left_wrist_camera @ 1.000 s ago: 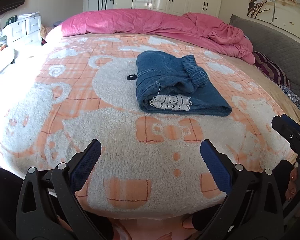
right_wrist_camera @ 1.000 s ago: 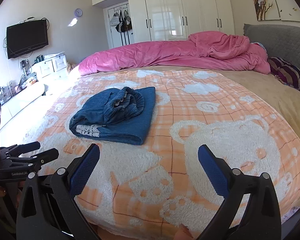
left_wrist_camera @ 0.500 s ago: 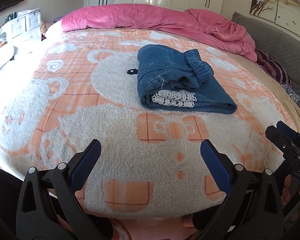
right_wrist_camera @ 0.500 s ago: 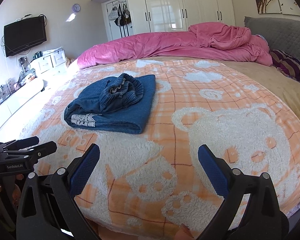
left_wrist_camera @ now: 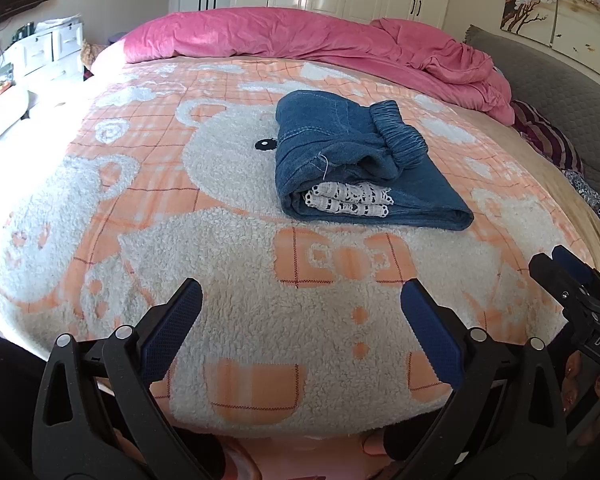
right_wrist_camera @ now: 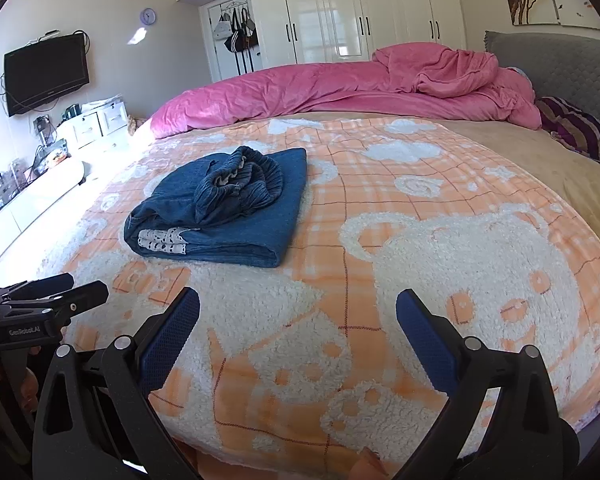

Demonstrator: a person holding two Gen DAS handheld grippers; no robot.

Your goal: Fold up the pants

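Note:
Blue denim pants [left_wrist_camera: 352, 156] lie folded in a compact bundle on the orange-and-white bear blanket [left_wrist_camera: 240, 264], with the elastic waistband on top and a white lace hem showing at the near side. From the right wrist the pants [right_wrist_camera: 224, 208] sit at the left middle. My left gripper [left_wrist_camera: 300, 300] is open above the blanket's near edge, well short of the pants, nothing between its fingers. My right gripper [right_wrist_camera: 298, 312] is open too, to the right of the bundle and empty. Each gripper shows at the edge of the other's view.
A crumpled pink duvet [left_wrist_camera: 320, 44] runs along the far side of the bed. A grey headboard [right_wrist_camera: 560, 64] and striped pillow [right_wrist_camera: 580, 128] are at the right. White drawers [right_wrist_camera: 96, 124] and a wall TV [right_wrist_camera: 46, 72] stand left; white wardrobes [right_wrist_camera: 360, 12] behind.
Both views have tilted slightly and the pants appear a little lower and nearer. The grippers stay open and empty, and the pants have not moved.

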